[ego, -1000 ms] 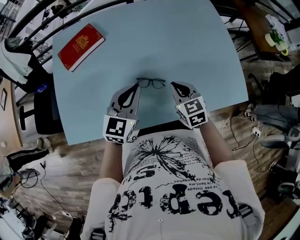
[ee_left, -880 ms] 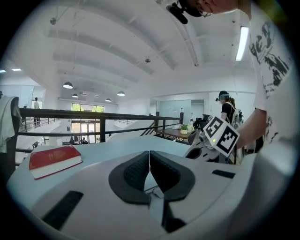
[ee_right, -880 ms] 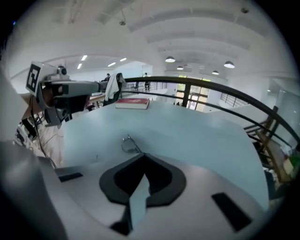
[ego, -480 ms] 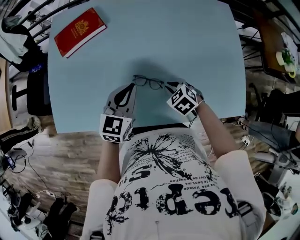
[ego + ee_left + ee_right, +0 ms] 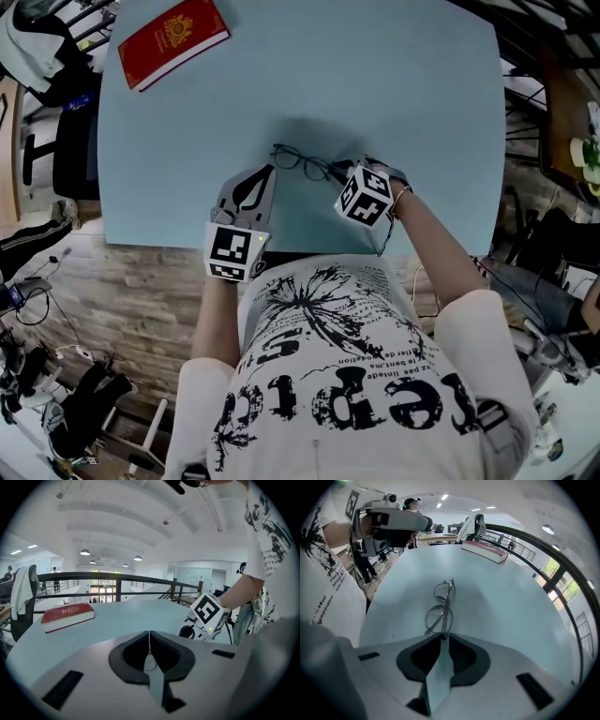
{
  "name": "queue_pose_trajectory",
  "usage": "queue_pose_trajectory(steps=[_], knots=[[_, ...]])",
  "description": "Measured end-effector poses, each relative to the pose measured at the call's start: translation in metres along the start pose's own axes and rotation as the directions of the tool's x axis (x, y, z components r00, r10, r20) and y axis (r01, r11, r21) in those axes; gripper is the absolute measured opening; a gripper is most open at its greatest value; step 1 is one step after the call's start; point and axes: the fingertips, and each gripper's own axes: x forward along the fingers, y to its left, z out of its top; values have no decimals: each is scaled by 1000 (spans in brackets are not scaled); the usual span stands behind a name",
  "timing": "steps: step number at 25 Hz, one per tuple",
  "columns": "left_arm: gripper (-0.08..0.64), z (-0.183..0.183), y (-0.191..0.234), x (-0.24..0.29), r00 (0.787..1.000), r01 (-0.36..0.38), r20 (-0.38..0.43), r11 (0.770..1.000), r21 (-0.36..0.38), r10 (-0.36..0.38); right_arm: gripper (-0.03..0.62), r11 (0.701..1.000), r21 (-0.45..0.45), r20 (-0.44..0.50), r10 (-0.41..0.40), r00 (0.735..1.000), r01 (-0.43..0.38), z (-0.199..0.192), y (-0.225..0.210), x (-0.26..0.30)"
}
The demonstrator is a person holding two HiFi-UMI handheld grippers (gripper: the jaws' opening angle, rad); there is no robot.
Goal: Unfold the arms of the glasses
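Since the earlier frame the right gripper point(image 5: 442, 638) has rolled over and tipped down to the right end of the glasses point(image 5: 302, 161), and the left gripper point(image 5: 269, 172) has sunk a little toward their left end. The glasses lie folded on the near middle of the table point(image 5: 412, 94), between the two tools. The right jaws have just been opening. They stand a little apart, with the end of the frame at their tips, and I do not see them pressing on it. The left jaws are together, with nothing between them.

For this step I think the right jaws should close only on the thin arm near the hinge, not on the lens rim. The left gripper should steady the frame while the arm is swung out slowly, because the metal looks fine and easy to bend.

The table is pale blue, smooth and almost bare. A red book point(image 5: 173, 42) rests at its far left corner. Beyond it a dark railing point(image 5: 117, 576) is seen, in a large bright hall with ceiling lamps.
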Motion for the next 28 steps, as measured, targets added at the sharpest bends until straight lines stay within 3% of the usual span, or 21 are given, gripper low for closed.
queue_pose_trajectory(steps=[6,9,11,13,15,19,22,25,28], knots=[[21,-20,6,14,994,-22,-106,999,23,24,44,996,-89,24,20,1000,-18,5,-1,3],[21,-34,-7,33,972,87,-226,989,117,-58,40,994,-104,39,22,999,-18,4,-3,1],[23,-42,-18,47,940,193,-317,960,202,-122,40,994,-110,38,29,999,-25,3,-3,1],[26,-49,-29,59,899,304,-403,908,289,-172,40,993,-114,35,34,999,-30,2,-2,2],[77,-54,-38,70,853,406,-478,841,359,-208,40,992,-119,34,36,999,-32,1,-3,2],[87,-61,-49,85,776,554,-589,691,465,-226,40,990,-133,26,40,999,-36,1,-3,1],[87,-72,-54,90,713,649,-666,567,508,-218,40,989,-140,19,45,999,-42,0,-4,1],[86,-83,-56,96,678,699,-710,464,544,-189,40,989,-141,11,52,999,-50,-1,-5,1],[63,-88,-58,99,664,721,-726,409,560,-178,40,989,-136,4,64,998,-63,-1,-4,1]])
